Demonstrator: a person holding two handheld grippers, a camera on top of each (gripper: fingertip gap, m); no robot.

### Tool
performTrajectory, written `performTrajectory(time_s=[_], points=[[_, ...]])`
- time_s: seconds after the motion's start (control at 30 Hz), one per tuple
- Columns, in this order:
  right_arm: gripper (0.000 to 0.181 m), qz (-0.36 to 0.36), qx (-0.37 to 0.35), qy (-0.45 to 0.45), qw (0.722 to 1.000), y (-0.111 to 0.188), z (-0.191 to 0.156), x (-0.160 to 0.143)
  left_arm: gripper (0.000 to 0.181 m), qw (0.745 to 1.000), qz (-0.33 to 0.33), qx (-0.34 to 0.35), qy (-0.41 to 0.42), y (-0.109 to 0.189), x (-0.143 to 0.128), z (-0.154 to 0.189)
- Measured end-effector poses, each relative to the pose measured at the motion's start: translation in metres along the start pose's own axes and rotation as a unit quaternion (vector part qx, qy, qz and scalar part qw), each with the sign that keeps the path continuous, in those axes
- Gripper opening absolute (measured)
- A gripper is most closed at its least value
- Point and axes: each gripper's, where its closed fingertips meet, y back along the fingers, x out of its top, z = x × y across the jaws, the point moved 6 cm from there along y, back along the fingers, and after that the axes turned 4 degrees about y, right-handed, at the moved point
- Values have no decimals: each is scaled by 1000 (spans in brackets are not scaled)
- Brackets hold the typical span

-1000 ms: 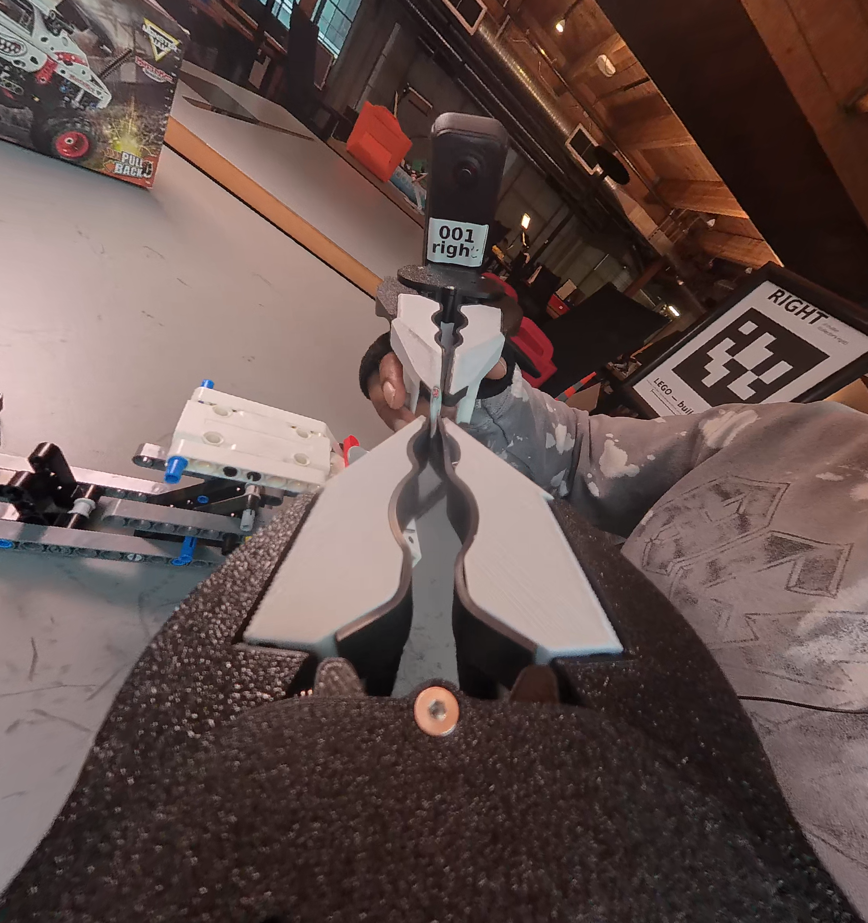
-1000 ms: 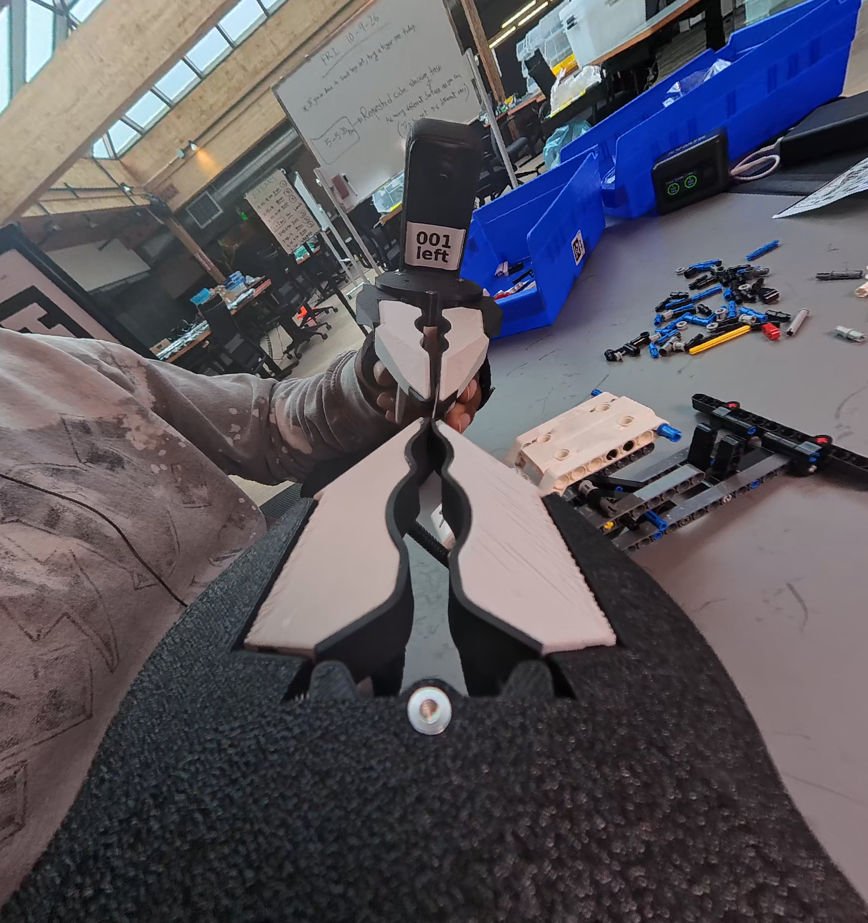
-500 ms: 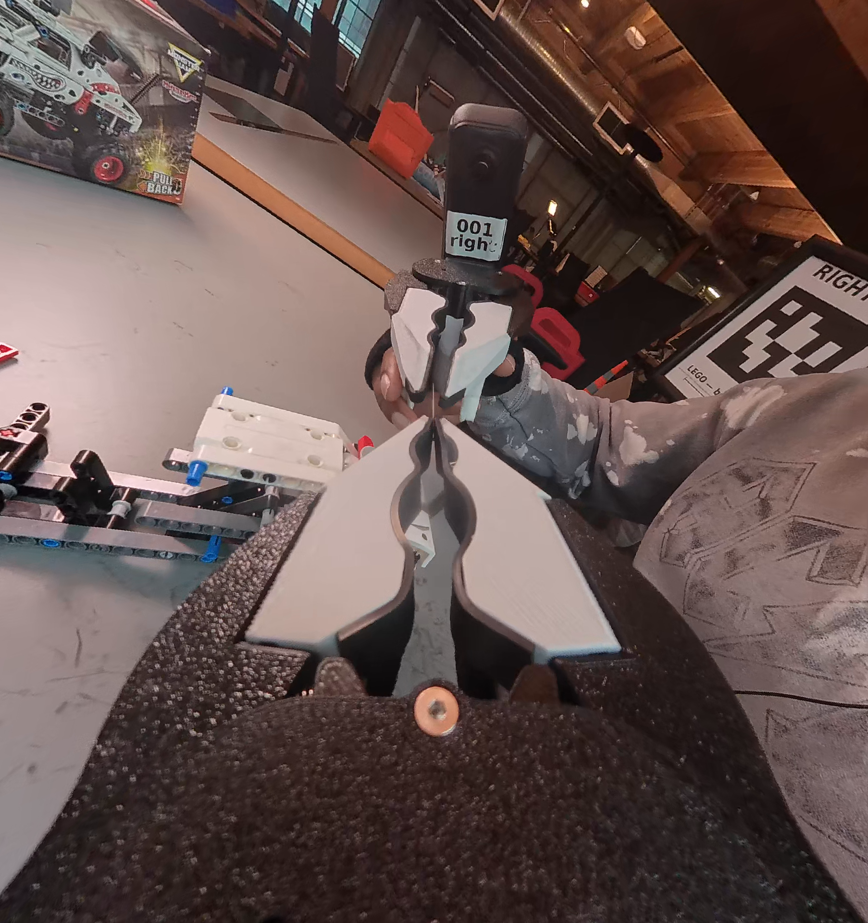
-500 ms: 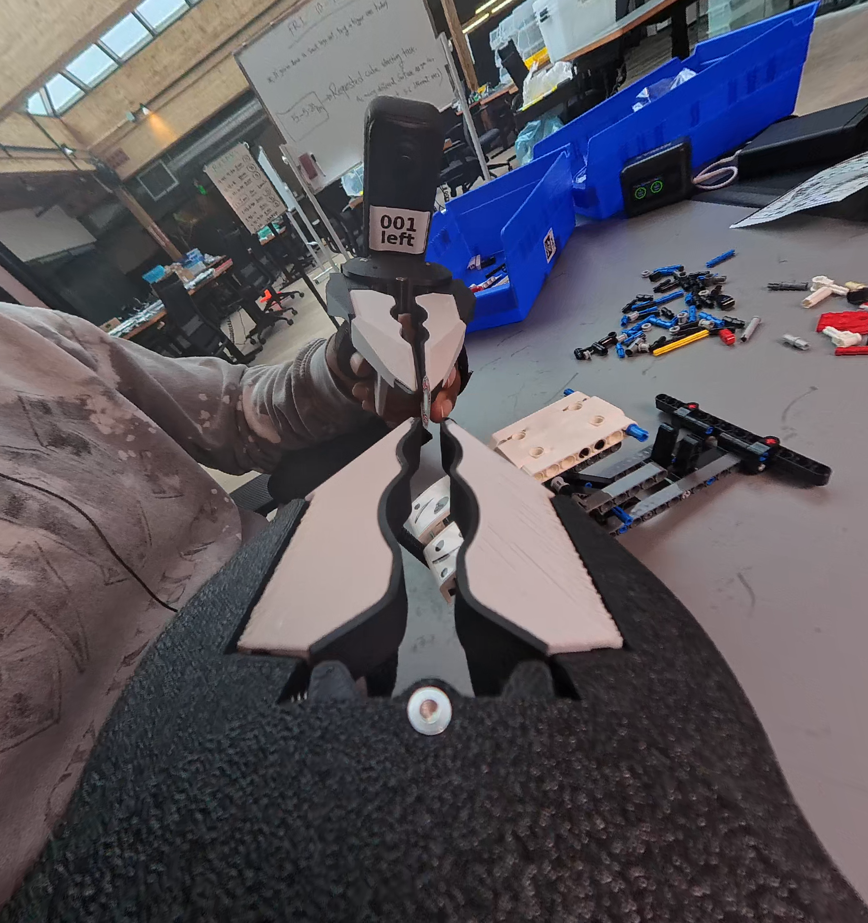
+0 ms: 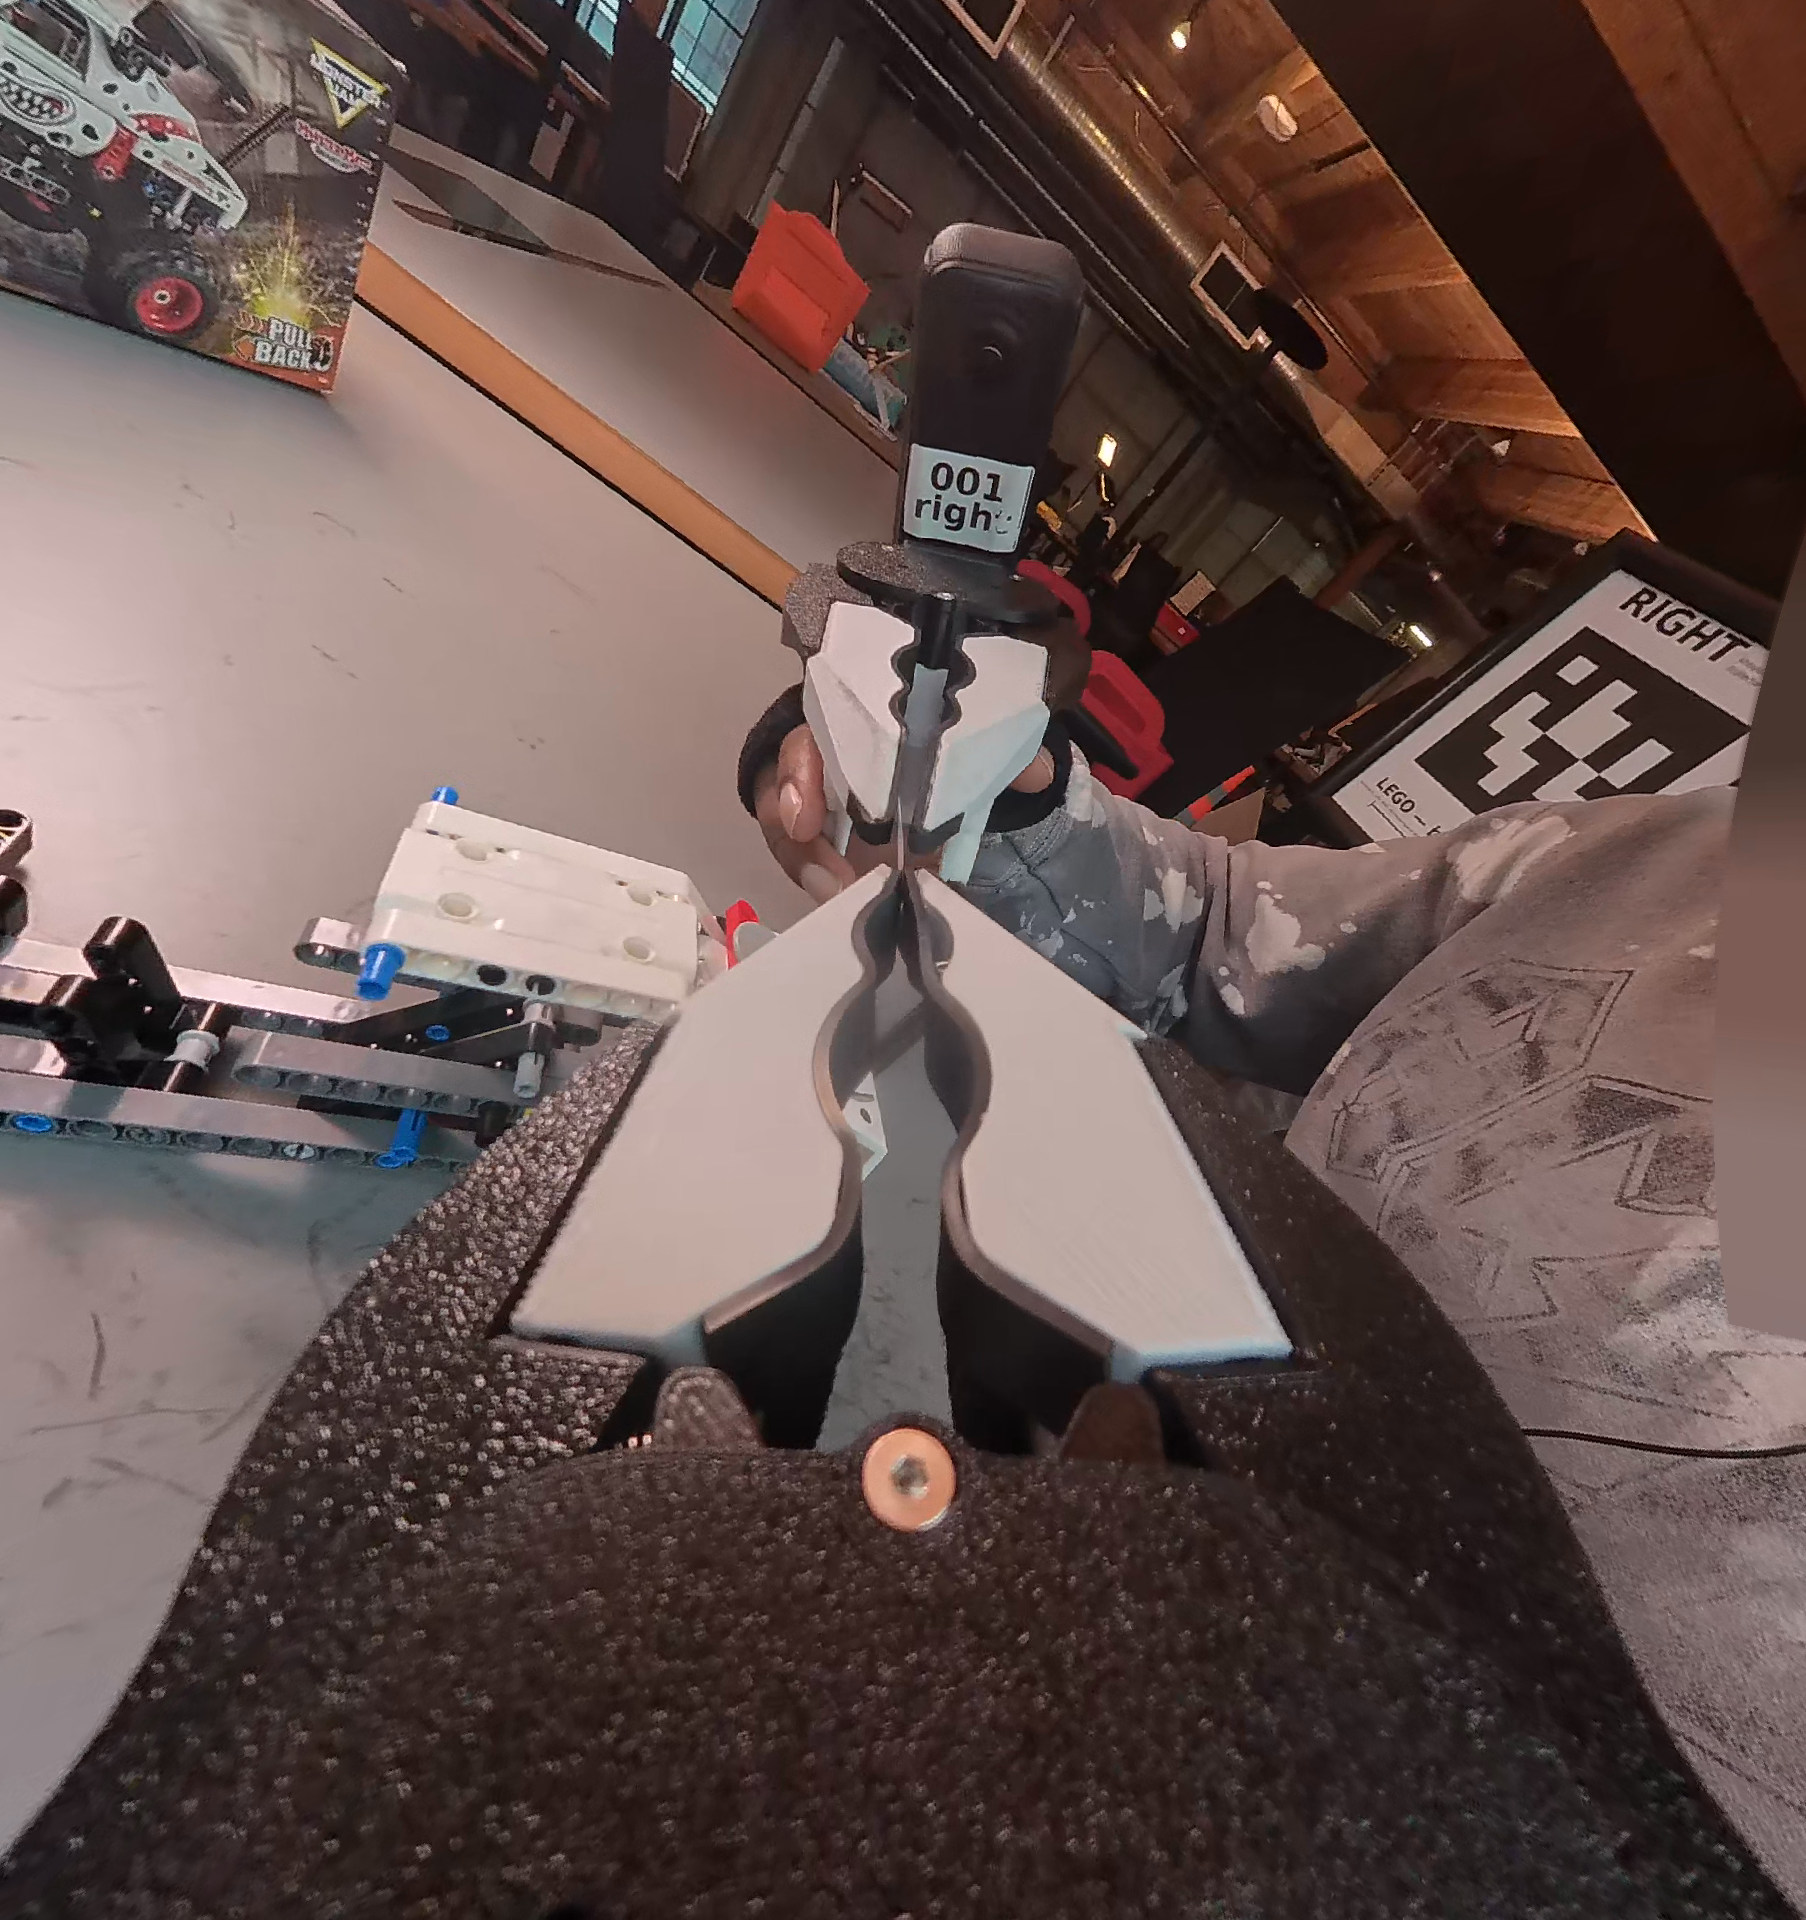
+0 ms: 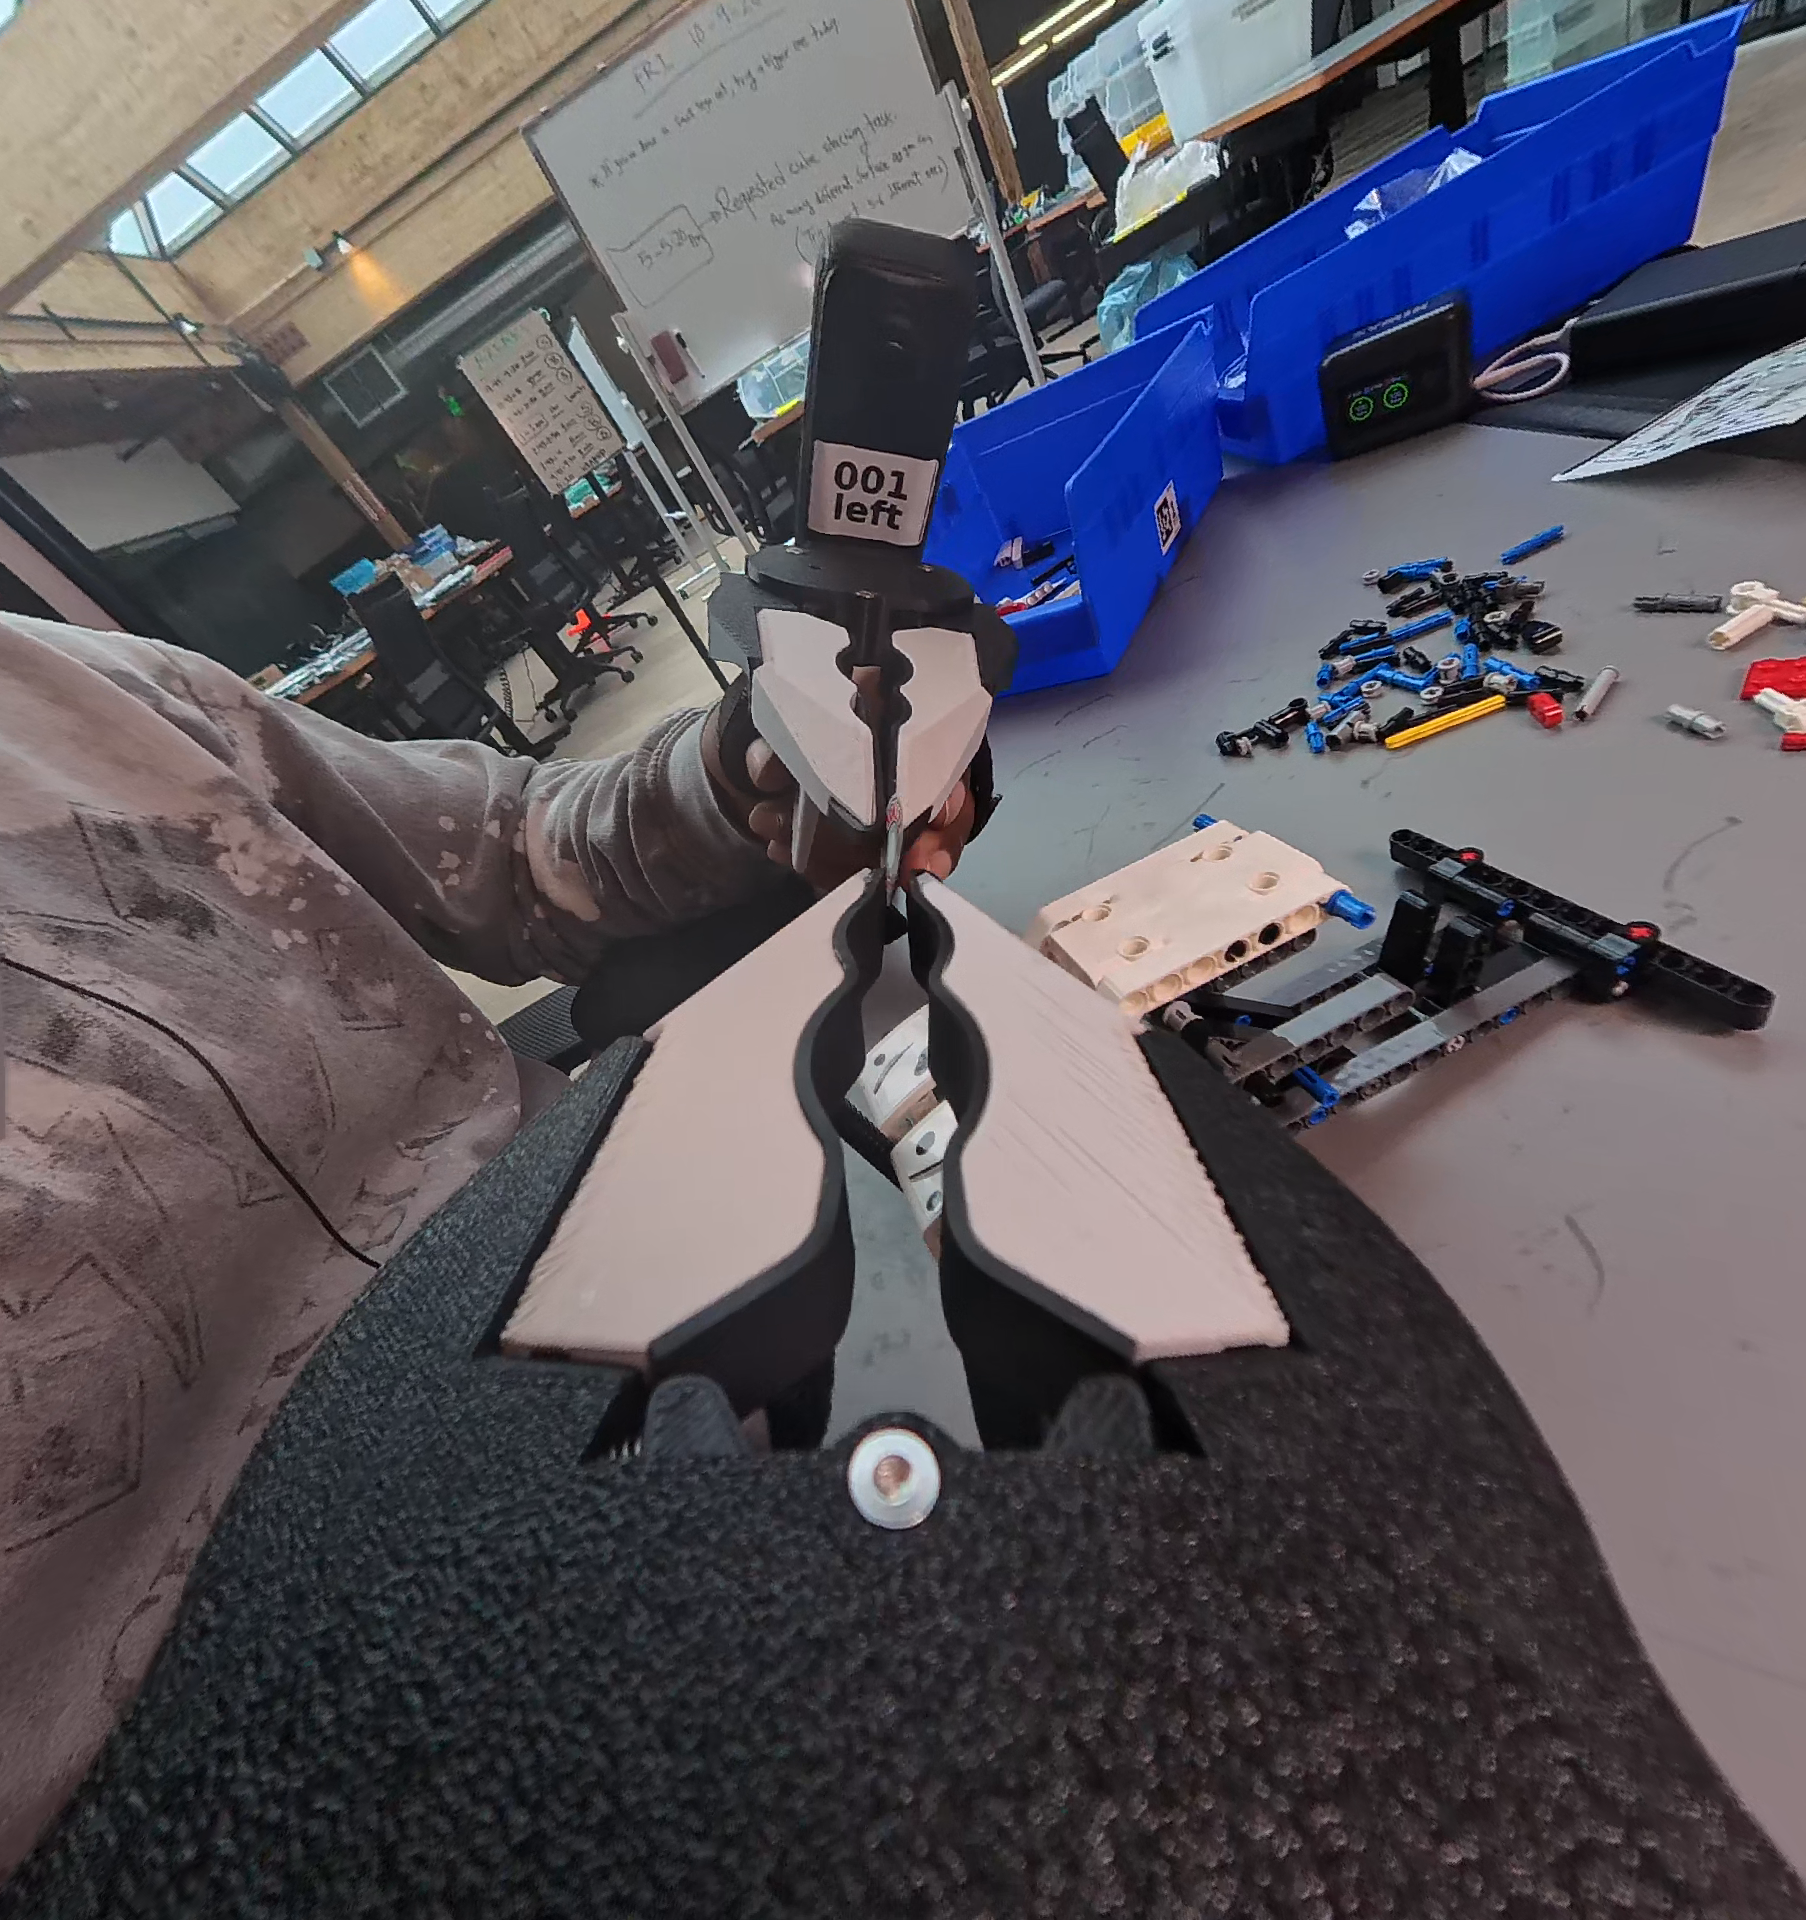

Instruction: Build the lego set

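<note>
My left gripper [image 5: 901,883] and right gripper [image 6: 894,894] meet tip to tip above the table's near edge. Both are shut, pinching a small thin red-and-white piece [image 6: 893,819] between them. A white lego piece with black spots [image 6: 909,1112] shows through the gap between my right fingers; it also shows in the left wrist view [image 5: 866,1120]. I cannot tell what holds it. The partly built chassis, a white block [image 5: 525,914] on black and grey beams [image 5: 203,1060], lies on the grey table beside the grippers; it also shows in the right wrist view [image 6: 1190,914].
A pile of loose blue, black, yellow and red pieces [image 6: 1439,665] lies beyond the chassis. Blue bins [image 6: 1398,260], a black device [image 6: 1392,390] and a printed sheet [image 6: 1730,405] stand at the back. The set's box [image 5: 151,177] is far left. The person's sleeves flank the grippers. Both grippers' tips are close together, under 4 cm apart. Both grippers' tips are roughly 7 cm from the white block [image 5: 525,914]. Look for it in the right wrist view [image 6: 1179,878] too.
Both grippers stay shut and tip to tip while drifting a little over the table. The white spotted piece shows more in the right fingers' gap than a second ago.
</note>
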Motion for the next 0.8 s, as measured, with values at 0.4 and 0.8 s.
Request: performTrajectory(time_s=[0.4, 0.8], points=[[0, 1, 7, -26, 1000, 0, 2, 0, 8, 1000, -4, 0, 1, -1, -1, -1], [0, -17, 46, -109, 993, 5, -5, 7, 41, 979, -60, 121, -156, 10, 4, 5]])
